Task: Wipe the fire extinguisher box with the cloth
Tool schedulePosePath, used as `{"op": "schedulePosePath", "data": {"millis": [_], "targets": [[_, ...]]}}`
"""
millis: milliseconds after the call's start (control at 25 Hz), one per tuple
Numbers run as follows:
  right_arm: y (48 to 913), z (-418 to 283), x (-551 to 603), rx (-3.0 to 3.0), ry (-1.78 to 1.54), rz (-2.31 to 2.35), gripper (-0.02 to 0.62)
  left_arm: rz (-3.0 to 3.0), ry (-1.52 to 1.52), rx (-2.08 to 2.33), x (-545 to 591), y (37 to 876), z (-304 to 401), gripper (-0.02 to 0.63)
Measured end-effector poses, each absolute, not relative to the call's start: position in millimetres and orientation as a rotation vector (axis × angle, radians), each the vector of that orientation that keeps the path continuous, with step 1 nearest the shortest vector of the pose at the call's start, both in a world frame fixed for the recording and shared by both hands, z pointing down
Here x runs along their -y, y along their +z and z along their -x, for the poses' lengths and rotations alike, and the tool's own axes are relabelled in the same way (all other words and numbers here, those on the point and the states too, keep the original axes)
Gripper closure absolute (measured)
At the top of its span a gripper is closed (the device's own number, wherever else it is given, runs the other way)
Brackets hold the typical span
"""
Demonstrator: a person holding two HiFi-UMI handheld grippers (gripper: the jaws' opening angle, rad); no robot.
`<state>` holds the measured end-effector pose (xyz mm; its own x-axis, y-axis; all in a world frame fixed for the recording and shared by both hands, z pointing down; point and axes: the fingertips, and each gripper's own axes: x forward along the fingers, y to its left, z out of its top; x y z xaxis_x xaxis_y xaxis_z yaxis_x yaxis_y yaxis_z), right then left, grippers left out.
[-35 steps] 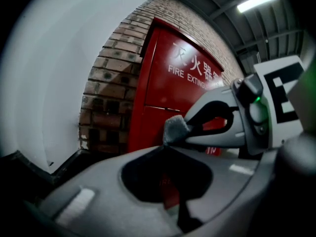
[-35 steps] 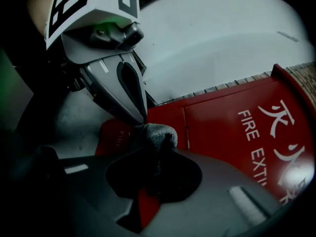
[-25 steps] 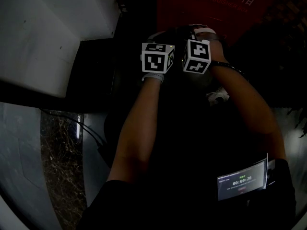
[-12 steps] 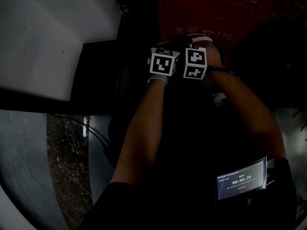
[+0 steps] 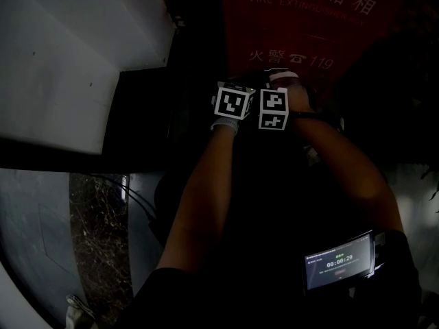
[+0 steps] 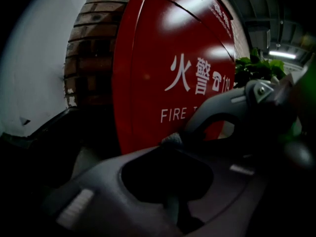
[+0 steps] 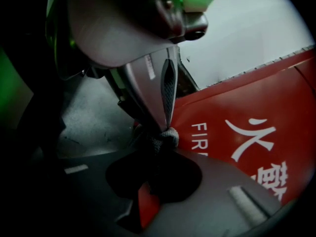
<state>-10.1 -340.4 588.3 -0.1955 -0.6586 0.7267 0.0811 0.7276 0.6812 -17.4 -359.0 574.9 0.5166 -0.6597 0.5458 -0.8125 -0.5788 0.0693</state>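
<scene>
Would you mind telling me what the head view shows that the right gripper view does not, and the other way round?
Only the head view shows the person's forearms and the small timer screen low on the right. Only the right gripper view shows the right gripper with its jaws closed on a bunched bit of grey cloth, close to the box. Both show the red fire extinguisher box with its white lettering.
</scene>
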Motion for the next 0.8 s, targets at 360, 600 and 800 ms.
{"op": "schedulePosePath", "data": {"millis": [360, 600, 800], "targets": [[617.8, 9.1, 340.4, 1.632, -0.655, -0.455, 0.561, -2.400, 0.745, 1.209, 360.5, 590.6, 19.8, 0.606], [642.5, 9.1, 339.6, 1.610, -0.618, -0.450, 0.561, -2.355, 0.750, 1.194, 358.0, 597.0, 23.3, 0.606], [640.2, 9.0, 331.2, 1.593, -0.672, -0.426, 0.561, -2.348, 0.684, 1.152, 356.6, 591.8, 16.4, 0.606]]}}
